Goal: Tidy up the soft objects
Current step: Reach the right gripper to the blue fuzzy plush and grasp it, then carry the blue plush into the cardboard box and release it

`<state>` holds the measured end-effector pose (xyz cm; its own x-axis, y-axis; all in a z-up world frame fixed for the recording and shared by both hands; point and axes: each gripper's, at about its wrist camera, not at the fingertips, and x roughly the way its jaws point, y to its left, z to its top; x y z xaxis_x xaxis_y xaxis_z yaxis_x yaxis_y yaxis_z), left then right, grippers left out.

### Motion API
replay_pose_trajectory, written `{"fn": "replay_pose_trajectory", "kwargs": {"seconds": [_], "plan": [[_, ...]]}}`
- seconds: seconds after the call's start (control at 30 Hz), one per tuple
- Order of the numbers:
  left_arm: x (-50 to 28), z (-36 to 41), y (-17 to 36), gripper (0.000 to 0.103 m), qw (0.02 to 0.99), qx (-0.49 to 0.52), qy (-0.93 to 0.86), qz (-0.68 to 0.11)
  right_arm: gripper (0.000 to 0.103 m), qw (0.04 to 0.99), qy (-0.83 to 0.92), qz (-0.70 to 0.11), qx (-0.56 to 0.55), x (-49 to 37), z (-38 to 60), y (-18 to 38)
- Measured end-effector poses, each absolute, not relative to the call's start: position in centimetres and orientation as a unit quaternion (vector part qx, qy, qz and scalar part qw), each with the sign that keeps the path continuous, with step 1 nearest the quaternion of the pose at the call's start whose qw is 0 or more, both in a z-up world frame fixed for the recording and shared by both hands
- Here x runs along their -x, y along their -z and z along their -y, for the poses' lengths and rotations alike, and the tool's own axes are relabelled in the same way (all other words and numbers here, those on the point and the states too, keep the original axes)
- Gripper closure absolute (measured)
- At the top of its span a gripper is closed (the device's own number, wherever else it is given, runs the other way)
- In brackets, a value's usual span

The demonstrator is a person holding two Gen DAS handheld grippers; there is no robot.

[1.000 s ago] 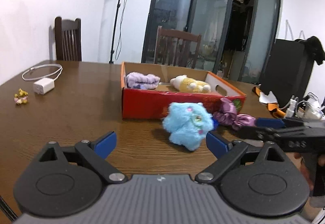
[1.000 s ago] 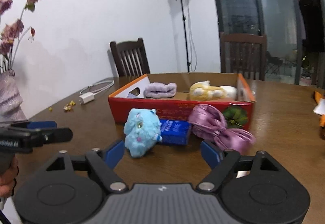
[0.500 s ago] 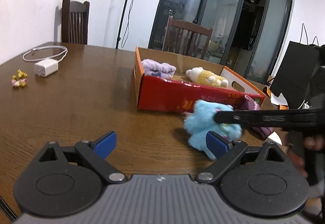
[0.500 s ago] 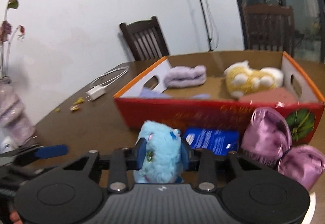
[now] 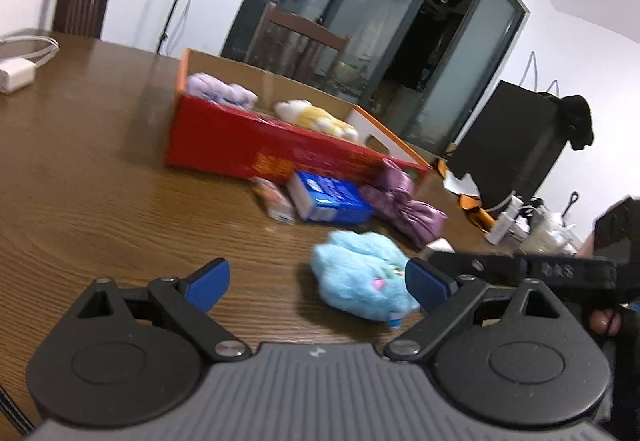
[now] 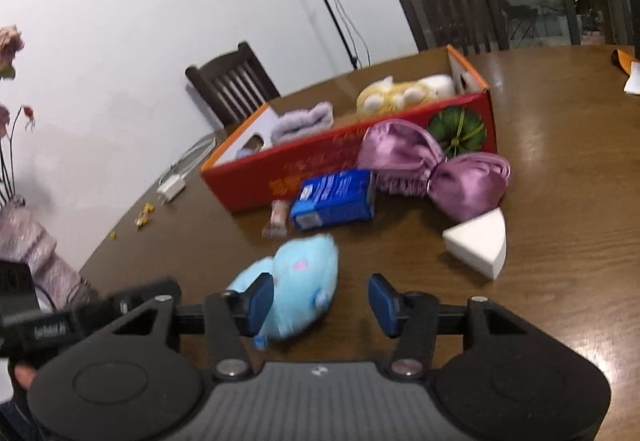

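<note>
- Right wrist view: the red box [image 6: 348, 157] sits tilted across the far middle of the table [image 6: 560, 201], open on top.
- Inside it, a lilac cloth [image 6: 304, 119] lies toward the left end and a yellow plush [image 6: 404, 93] toward the right end; something small and bluish shows at the left end by the handle hole, too blurred to name.
- Against the box's near wall lie a blue carton [image 6: 334, 199], a small pink packet [image 6: 277, 219] to its left, and a purple bow [image 6: 436, 169] to its right.
- A white wedge [image 6: 478, 243] sits near the bow, apart from it, on bare wood.
- The blue plush [image 6: 294, 291] is outside the box, on the table well to its near side, beside the left pad of the right gripper [image 6: 320, 305].
- That gripper's jaws are spread, the plush touching or just off the left pad and clear of the right one; it grips nothing.
- Left wrist view: the left gripper [image 5: 318, 281] is wide open over the table, with the plush lying just ahead near its right finger.
- A white charger [image 5: 14, 75] and cable lie at the far left.
</note>
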<state>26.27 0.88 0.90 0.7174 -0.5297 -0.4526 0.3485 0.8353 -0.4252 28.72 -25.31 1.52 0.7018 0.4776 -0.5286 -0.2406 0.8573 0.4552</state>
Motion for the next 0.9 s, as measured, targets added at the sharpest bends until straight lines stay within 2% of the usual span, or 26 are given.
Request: {"fn": "replay_pose_trajectory", "kwargs": {"seconds": [0.23,0.3,0.33,0.4,0.47,0.7,0.9], "plan": [[-27.4,1.1,-0.4,0.026,0.901,0.173,0.250,-0.310,0.052,0.901,-0.224,-0.326,-0.176,-31.1,23.7,-1.0],[-27.7,1.3,-0.1,0.032,0.895,0.182,0.254,-0.320,0.062,0.899,-0.225,-0.332,-0.177,-31.4,23.4,-0.5],[-27.9,1.4,0.0,0.034,0.892,0.183,0.257,-0.324,0.063,0.897,-0.225,-0.336,-0.179,-31.4,23.3,-0.2],[-28.0,1.8,0.3,0.050,0.887,0.184,0.265,-0.331,0.064,0.892,-0.230,-0.338,-0.191,-31.2,23.7,0.3],[-28.4,2.1,0.7,0.058,0.879,0.184,0.277,-0.341,0.064,0.885,-0.235,-0.341,-0.210,-31.0,24.1,0.6],[-28.6,2.0,0.2,0.060,0.873,0.214,0.282,-0.336,0.067,0.877,-0.246,-0.346,-0.224,-31.1,24.5,0.4],[-33.1,1.3,-6.7,0.060,0.894,0.187,0.316,-0.255,0.068,0.905,-0.264,-0.265,-0.201,-33.5,24.4,-6.3]]}}
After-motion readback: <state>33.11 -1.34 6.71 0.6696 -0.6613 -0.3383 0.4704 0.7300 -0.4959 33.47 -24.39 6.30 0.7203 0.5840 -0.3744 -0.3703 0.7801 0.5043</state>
